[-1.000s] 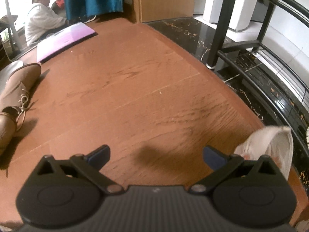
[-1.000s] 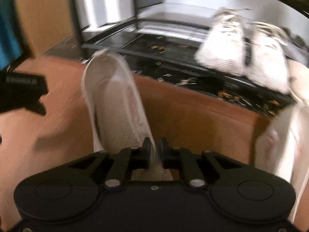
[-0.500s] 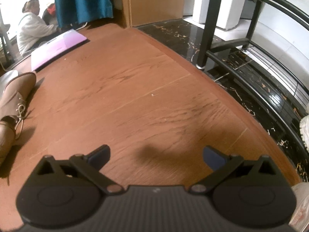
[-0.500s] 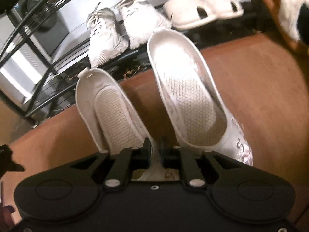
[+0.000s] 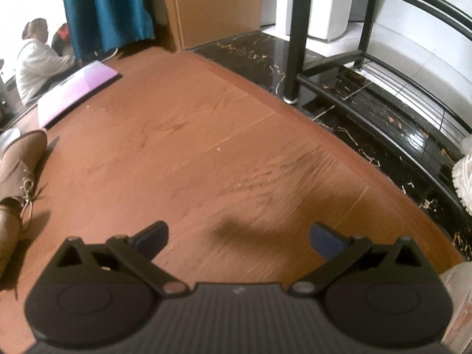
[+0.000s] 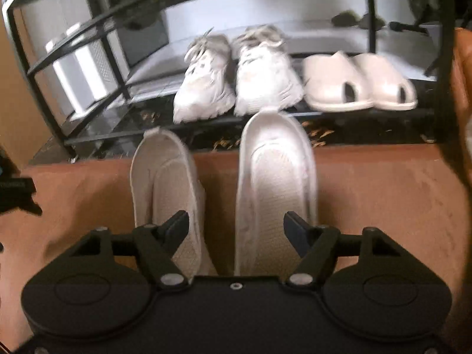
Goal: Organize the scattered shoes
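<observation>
Released a moment ago, the left slip-on (image 6: 165, 194) now lies on the wooden floor (image 6: 383, 194) beside its mate (image 6: 274, 188) — toes toward the shoe rack (image 6: 97, 44), where sneakers (image 6: 236, 73) and slippers (image 6: 360, 82) already sit. Over on the left, the left gripper (image 5: 238, 234) hovers wide apart and empty, brown boots (image 5: 17, 171) lying unsorted at that edge. The right gripper (image 6: 236, 225) is opening, pads clear of both shoes — so this pair looks done, and the boots seem next.

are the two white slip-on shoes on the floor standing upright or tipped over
Upright. In the right wrist view the left slip-on and the right slip-on both show open tops and insoles, side by side on the wooden floor.
</observation>
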Demonstrator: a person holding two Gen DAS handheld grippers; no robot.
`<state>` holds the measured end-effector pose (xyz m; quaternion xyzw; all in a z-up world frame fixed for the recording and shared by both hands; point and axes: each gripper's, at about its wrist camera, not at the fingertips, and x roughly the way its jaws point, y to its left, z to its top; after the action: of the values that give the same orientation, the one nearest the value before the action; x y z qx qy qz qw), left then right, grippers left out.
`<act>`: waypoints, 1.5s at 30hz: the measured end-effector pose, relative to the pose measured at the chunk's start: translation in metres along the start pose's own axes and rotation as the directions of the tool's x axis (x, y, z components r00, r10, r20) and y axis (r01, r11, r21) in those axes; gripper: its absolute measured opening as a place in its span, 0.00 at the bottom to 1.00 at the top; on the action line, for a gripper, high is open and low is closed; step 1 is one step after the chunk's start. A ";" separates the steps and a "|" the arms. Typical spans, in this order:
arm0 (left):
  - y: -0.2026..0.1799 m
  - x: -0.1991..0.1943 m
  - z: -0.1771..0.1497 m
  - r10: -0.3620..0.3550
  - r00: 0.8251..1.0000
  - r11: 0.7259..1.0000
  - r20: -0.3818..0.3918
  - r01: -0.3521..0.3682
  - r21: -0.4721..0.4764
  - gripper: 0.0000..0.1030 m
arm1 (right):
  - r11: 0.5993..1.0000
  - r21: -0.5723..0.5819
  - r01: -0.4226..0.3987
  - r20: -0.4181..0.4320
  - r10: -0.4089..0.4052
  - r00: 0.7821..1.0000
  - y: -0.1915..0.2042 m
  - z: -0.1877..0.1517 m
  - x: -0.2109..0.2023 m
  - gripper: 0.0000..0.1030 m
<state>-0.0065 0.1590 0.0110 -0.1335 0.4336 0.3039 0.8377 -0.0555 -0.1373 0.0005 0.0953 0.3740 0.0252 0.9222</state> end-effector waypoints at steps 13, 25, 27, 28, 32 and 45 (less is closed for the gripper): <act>-0.013 0.005 -0.002 -0.003 1.000 0.998 0.000 0.003 0.070 0.99 | 0.975 -0.222 0.002 0.022 0.003 1.000 0.034 0.000 0.027 0.09; -0.011 0.005 -0.002 -0.021 1.000 0.998 -0.021 0.022 0.053 0.99 | 0.967 -0.242 -0.073 0.054 0.089 0.995 0.016 0.025 0.005 0.11; -0.011 0.003 -0.002 -0.027 1.000 0.998 -0.014 0.027 0.056 0.99 | 0.970 -0.233 -0.071 0.058 0.086 0.995 0.014 0.033 0.007 0.11; -0.011 0.002 -0.002 -0.030 1.000 0.998 -0.011 0.030 0.057 0.99 | 0.971 -0.226 -0.078 0.046 0.091 0.995 0.014 0.036 0.012 0.11; -0.013 0.002 -0.003 -0.034 0.999 0.997 -0.013 0.035 0.063 0.99 | 0.965 -0.251 -0.080 0.022 0.088 0.996 0.025 0.043 0.029 0.14; -0.027 0.008 -0.004 -0.066 0.998 0.991 -0.016 0.067 0.119 0.99 | 0.970 -0.225 -0.091 0.081 0.112 0.990 0.018 0.049 0.023 0.64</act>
<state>0.0111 0.1387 0.0011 -0.0995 0.4511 0.2485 0.8514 -0.0047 -0.1246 0.0224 0.0123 0.3202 0.1093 0.9409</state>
